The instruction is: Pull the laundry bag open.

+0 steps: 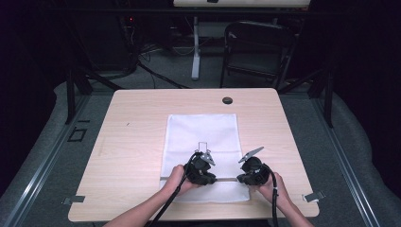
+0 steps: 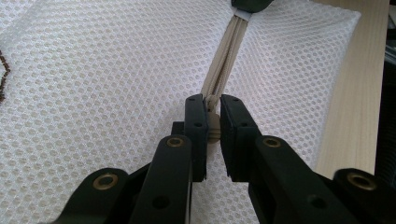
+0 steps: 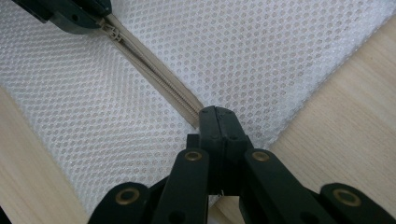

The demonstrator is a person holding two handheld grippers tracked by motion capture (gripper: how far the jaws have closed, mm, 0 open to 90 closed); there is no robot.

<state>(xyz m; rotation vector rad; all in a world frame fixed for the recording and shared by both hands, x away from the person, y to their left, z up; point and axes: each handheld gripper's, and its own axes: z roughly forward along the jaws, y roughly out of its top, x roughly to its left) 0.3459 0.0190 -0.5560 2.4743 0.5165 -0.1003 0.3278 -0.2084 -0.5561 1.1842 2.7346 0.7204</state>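
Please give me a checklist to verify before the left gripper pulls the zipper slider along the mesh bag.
1. Left gripper shut on the zipper slider: ok.
2. Right gripper shut on the zipper end at the bag's edge: ok.
3. Zipper runs straight between the two grippers: ok.
4. Mesh bag lies flat on the table: ok.
5. Nothing lies on the zipper's path: ok.
6. Whether the teeth between the grippers are already closed: cannot tell.
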